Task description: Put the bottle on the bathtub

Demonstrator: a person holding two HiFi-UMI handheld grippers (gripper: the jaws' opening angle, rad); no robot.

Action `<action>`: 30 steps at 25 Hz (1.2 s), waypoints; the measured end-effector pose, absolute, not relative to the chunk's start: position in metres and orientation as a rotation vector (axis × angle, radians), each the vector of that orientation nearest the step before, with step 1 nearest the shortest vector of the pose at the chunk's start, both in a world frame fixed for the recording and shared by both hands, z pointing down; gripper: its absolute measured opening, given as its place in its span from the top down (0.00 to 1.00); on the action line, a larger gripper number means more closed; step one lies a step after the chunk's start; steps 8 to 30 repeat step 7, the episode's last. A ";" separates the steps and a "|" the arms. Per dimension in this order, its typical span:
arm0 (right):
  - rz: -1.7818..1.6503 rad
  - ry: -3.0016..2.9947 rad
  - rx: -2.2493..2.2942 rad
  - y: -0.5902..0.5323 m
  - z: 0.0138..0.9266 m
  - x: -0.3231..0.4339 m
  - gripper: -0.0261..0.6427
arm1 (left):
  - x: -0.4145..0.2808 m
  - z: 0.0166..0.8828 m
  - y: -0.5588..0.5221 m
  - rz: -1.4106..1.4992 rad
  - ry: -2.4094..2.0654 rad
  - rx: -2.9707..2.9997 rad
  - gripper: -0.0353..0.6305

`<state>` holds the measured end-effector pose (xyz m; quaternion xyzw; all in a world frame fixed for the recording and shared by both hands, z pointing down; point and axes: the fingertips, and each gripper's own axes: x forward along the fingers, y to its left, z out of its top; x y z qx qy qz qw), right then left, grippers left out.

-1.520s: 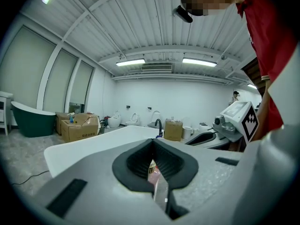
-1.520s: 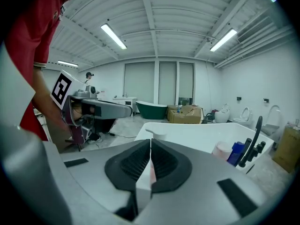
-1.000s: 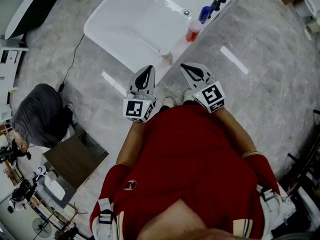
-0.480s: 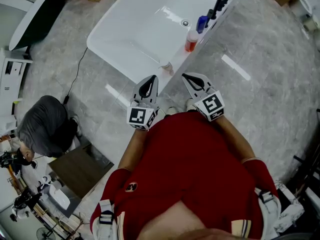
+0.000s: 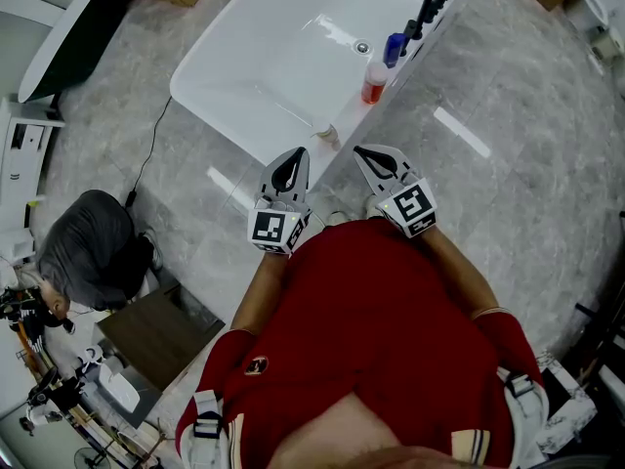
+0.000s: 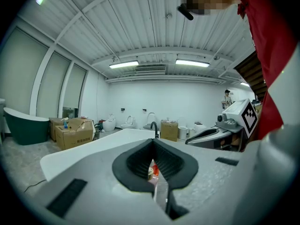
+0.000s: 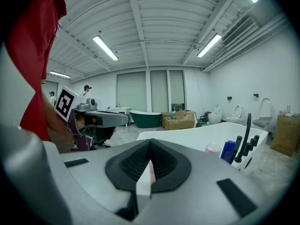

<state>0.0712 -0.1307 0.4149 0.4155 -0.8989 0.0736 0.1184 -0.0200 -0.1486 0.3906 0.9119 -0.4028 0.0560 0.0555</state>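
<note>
Both jaws are closed, tips meeting, holding nothing: left gripper [image 5: 291, 162], right gripper [image 5: 371, 156]. Just ahead, a small bottle [image 5: 327, 133] stands on the bathtub [image 5: 225, 66] rim. Farther along the rim stand a red bottle [image 5: 373, 81], a blue bottle [image 5: 395, 49] and a faucet [image 5: 430, 3].

Bathtub [image 5: 244, 76] cut off at top edge, faucet [image 5: 431, 3] likewise

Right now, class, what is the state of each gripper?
Left gripper: closed, holding nothing.
Right gripper: closed, holding nothing.
</note>
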 end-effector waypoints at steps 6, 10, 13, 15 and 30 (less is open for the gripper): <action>0.243 -2.622 1.201 -0.133 0.420 0.067 0.97 | -0.022 0.394 -0.152 0.180 -1.214 2.765 0.94; 0.250 -2.620 1.198 -0.133 0.421 0.066 0.97 | -0.023 0.393 -0.153 0.181 -1.212 2.765 0.94; 0.250 -2.620 1.198 -0.133 0.421 0.066 0.97 | -0.023 0.393 -0.153 0.181 -1.212 2.765 0.94; 0.250 -2.620 1.198 -0.133 0.421 0.066 0.97 | -0.023 0.393 -0.153 0.181 -1.212 2.765 0.94; 0.250 -2.620 1.198 -0.133 0.421 0.066 0.97 | -0.023 0.393 -0.153 0.181 -1.212 2.765 0.94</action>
